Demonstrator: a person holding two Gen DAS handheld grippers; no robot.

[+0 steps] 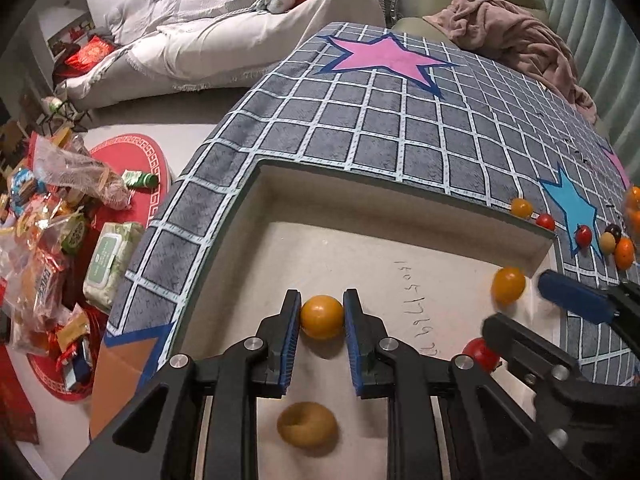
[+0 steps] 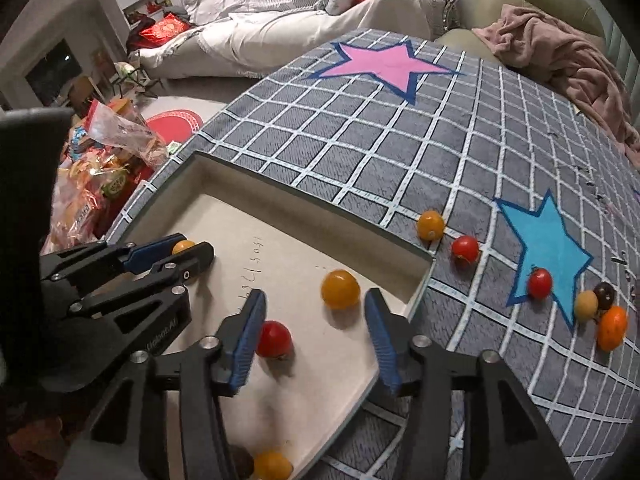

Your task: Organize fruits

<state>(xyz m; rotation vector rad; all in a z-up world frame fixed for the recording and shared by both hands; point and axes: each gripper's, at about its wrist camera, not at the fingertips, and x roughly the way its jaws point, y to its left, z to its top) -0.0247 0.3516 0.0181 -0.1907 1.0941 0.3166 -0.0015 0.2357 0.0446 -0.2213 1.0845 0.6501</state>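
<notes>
The left claw [image 1: 322,316] pinches a yellow tomato [image 1: 322,317] just above the floor of the white tray [image 1: 400,200], which sits on the checked cloth [image 1: 380,128]. The right claw [image 2: 316,312] stands spread over the tray with nothing gripped, an orange tomato [image 2: 340,289] and a red tomato [image 2: 274,338] lying loose between its pads. More tomatoes [image 2: 430,225] lie on the cloth beside the tray.
</notes>
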